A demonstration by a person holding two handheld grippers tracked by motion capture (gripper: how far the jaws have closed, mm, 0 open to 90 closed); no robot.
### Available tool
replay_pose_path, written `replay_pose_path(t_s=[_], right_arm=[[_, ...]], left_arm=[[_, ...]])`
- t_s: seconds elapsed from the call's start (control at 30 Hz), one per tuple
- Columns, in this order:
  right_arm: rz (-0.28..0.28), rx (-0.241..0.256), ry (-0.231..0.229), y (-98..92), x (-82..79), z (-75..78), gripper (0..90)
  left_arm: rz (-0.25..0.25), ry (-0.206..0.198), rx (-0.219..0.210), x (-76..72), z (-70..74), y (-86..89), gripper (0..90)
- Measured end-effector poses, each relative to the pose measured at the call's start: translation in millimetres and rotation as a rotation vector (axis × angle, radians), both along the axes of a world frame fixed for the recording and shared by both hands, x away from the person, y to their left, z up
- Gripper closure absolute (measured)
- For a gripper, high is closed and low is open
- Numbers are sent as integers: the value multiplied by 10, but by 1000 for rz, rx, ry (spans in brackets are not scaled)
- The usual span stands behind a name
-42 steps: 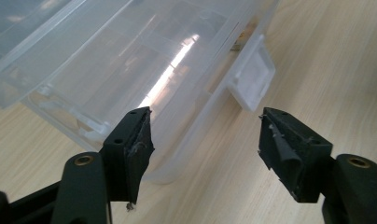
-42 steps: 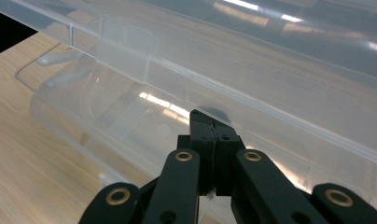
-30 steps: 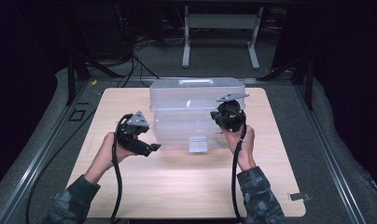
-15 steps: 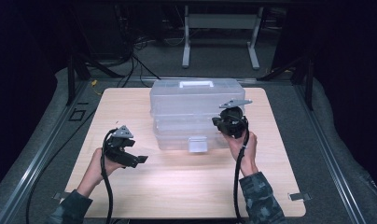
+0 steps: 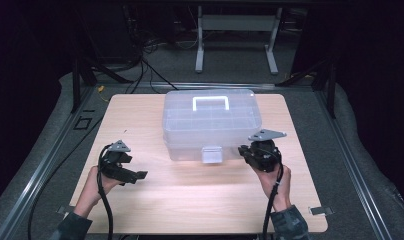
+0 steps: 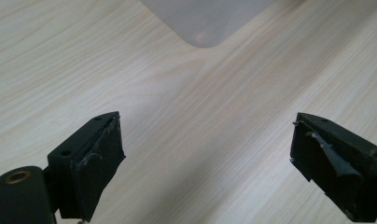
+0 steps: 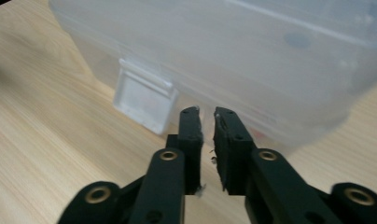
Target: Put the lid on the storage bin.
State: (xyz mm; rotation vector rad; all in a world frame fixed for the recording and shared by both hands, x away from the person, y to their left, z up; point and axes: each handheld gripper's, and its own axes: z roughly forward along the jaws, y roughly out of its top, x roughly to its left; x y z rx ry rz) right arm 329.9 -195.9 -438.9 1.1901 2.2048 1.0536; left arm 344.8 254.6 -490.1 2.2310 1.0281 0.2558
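A: I'm looking at the clear plastic storage box with a white handle on its lid (image 5: 211,125); it sits closed at the middle of the pale wooden table (image 5: 190,200), toward the far edge, its small translucent front latch (image 5: 212,154) facing me

B: And your right tool?

A: My right gripper (image 5: 247,152) is just beside the box's near right corner, held low with my right hand (image 5: 275,181) under it and the wrist coming up from the near edge. In the right gripper view its jaws are nearly together with only a thin slit between them, clasping nothing, and they point at the box wall just right of the latch (image 7: 144,95)

B: The left?

A: My left gripper (image 5: 140,175) is well apart from the box, out over bare wood at the near left, jaws pointing right. In the left gripper view they're spread wide, with nothing between them, worn black pads (image 6: 100,158) showing, and one rounded corner of the box (image 6: 205,21) at the top

B: Room to move?

A: Open wood grain lies in front of the box and on both sides; grey matting (image 5: 360,165) borders the table
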Motion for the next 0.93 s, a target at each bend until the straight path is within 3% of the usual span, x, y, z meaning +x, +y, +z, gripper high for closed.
replay_pose_path(t_s=[0.07,0.1,0.23,0.3,0.33,0.37,0.4,0.47,0.5,0.63,0.67,0.77,0.93], right_arm=[[-21,-2,7,-113,-66,-47,714],[-61,-31,10,-168,-105,-65,660],[-108,9,31,-446,-203,-211,453],[-160,-11,36,-580,-258,-279,385],[-90,81,46,-673,-260,-337,341],[-113,71,50,-729,-282,-371,287],[-204,0,44,-753,-322,-387,245],[-169,57,53,-857,-333,-470,177],[-235,5,50,-870,-357,-492,155],[-232,32,65,-947,-375,-598,107],[-245,14,81,-953,-368,-670,38],[-259,-7,86,-957,-347,-767,0],[-274,-23,114,-976,-287,-918,0]], left_arm=[[17,-2,17,-32,-6,56,58],[25,-5,29,-48,-13,85,44],[61,-9,46,-107,-65,187,18],[76,-13,53,-130,-115,229,10],[84,-8,52,-138,-149,252,8],[84,-8,52,-138,-149,252,6],[107,0,57,-149,-225,291,2],[124,6,60,-153,-310,326,2],[135,5,61,-159,-350,337,2],[150,12,65,-166,-453,359,1],[161,8,75,-170,-511,367,1],[176,-2,76,-176,-591,379,1],[189,-7,56,-178,-684,407,1]])
